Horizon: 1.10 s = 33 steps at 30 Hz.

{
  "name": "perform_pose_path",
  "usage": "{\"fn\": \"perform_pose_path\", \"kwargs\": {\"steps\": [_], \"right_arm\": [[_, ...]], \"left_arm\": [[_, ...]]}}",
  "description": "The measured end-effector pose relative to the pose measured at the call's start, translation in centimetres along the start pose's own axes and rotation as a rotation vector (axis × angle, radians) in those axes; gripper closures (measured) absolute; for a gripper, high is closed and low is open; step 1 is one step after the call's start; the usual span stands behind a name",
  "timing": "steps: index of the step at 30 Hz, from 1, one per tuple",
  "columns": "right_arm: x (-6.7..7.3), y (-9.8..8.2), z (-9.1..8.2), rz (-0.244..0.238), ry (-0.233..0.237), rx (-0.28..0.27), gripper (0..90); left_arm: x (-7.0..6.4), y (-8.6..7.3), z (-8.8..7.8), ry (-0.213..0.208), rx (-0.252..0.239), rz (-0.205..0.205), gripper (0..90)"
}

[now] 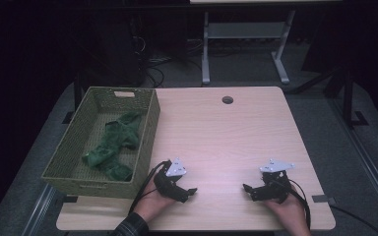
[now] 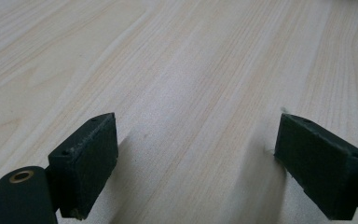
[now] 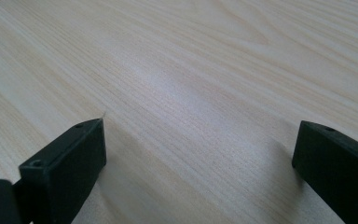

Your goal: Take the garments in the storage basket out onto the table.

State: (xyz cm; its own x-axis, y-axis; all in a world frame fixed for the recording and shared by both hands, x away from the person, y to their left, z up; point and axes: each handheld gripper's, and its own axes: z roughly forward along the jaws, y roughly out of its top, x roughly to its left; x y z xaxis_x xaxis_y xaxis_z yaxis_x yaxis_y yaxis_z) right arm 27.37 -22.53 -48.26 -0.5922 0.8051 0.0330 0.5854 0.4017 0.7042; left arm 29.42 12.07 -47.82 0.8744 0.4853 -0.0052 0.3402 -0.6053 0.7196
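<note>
My left gripper (image 1: 192, 191) rests low over the near part of the light wooden table (image 1: 226, 132), held in a hand, pointing toward the middle. Its black jaws stand wide apart in the left gripper view, the gripper (image 2: 196, 154) holding nothing but bare wood grain between them. My right gripper (image 1: 247, 189) sits near the front right, pointing left toward the other one. In the right gripper view the gripper (image 3: 200, 158) is open too, with empty tabletop between its jaws. A green woven basket (image 1: 147, 132) at the table's left holds a crumpled green cloth (image 1: 113, 145).
A round cable hole (image 1: 227, 100) lies near the table's far edge. Beyond the table stand a white desk frame (image 1: 246, 44) and cables on a dark floor. The basket overhangs the table's left side.
</note>
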Motion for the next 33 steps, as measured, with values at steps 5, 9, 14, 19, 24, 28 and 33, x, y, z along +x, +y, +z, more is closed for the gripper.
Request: {"fn": "perform_pose_path", "kwargs": {"steps": [5, 9, 14, 19, 24, 28, 33], "right_arm": [[0.0, 0.0, 0.0, 0.000, 0.000, 0.000, 2.5], [0.0, 0.0, 0.0, -0.001, 0.000, 0.000, 2.5], [0.0, 0.0, 0.0, -0.001, 0.000, -0.001, 2.5], [0.0, 0.0, 0.0, 0.000, -0.002, 0.000, 2.5], [0.0, 0.0, 0.0, 0.000, -0.001, -0.001, 2.5], [0.0, 0.0, 0.0, -0.001, -0.004, 0.000, 2.5], [0.0, -0.1, -0.1, 0.001, -0.005, -0.001, 2.5]], "left_arm": [[0.0, 0.0, 0.0, -0.003, 0.000, 0.002, 12.6], [0.1, 0.0, 0.0, -0.007, 0.000, 0.007, 12.6], [0.2, 0.4, 0.0, -0.016, 0.023, 0.016, 12.6], [0.4, 0.6, -0.3, -0.022, 0.019, 0.011, 12.6], [0.7, 0.6, -0.7, -0.027, 0.013, -0.021, 12.5], [0.8, 1.0, -0.9, -0.037, 0.005, -0.033, 12.5], [1.0, 1.2, -1.0, -0.051, 0.019, -0.045, 12.5]]}}
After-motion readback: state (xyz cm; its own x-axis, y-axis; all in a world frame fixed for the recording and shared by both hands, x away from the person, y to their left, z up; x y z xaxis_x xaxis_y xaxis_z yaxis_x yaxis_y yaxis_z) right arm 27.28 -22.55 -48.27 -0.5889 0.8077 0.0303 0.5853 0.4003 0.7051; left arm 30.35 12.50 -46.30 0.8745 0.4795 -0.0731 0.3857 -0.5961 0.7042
